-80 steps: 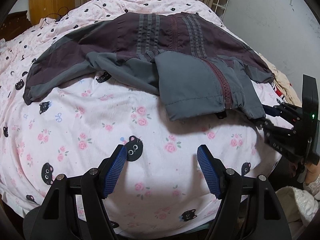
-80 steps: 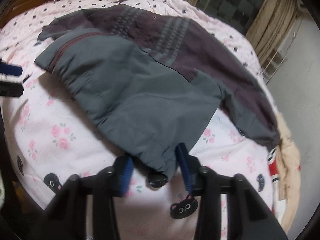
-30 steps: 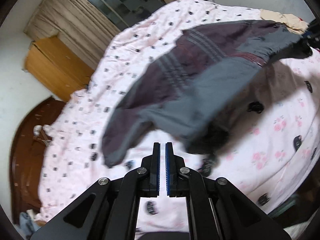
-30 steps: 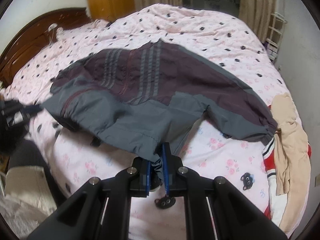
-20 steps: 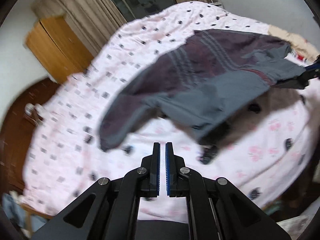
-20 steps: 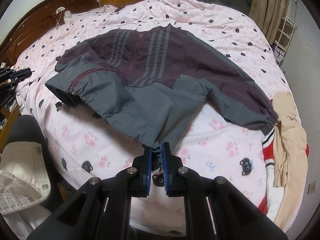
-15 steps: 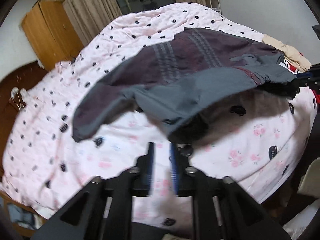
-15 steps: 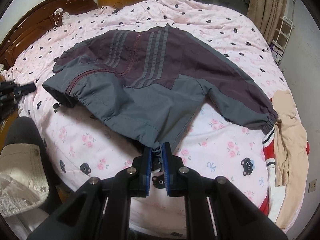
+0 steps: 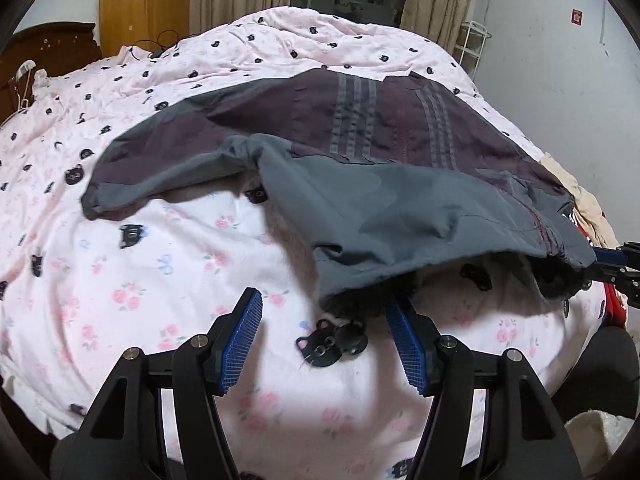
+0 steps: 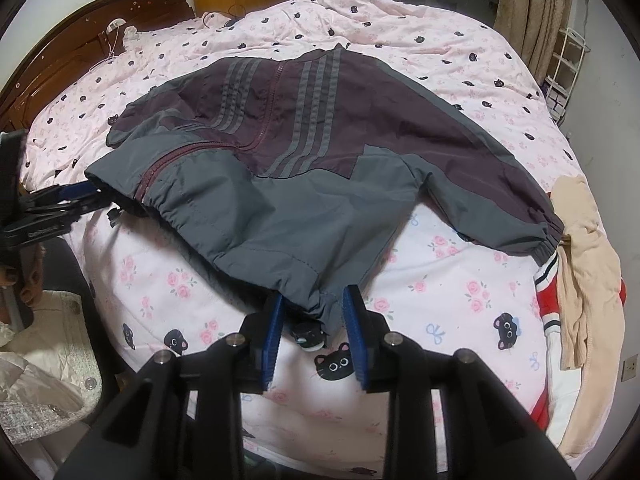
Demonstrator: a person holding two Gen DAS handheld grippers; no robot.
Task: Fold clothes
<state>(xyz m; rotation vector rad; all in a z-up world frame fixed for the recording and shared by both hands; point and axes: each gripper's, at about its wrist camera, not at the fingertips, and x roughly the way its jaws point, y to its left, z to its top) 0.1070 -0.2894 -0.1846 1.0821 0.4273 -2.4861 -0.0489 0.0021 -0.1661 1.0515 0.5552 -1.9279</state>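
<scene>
My left tongs are opening beside the jacket hem on the bed. My right tongs are opening too, the hem corner between them, unpinched.

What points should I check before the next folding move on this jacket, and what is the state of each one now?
1. Jacket lies spread on the bed: ok, with the front facing up and the zip closed.
2. Left gripper free of the hem: ok, its jaws are opening and the hem corner sits near the right pad without being pinched.
3. Right gripper free of the hem: ok, its jaws are opening, and the hem corner is between the pads but not pressed.
4. Bottom hem lies flat: not ok, it arches above the quilt with shadow under it.
5. Sleeves are straight: cannot tell, since the left one bends under.
6. Beige garment clear of the jacket: not ok, because it touches the right cuff.
</scene>
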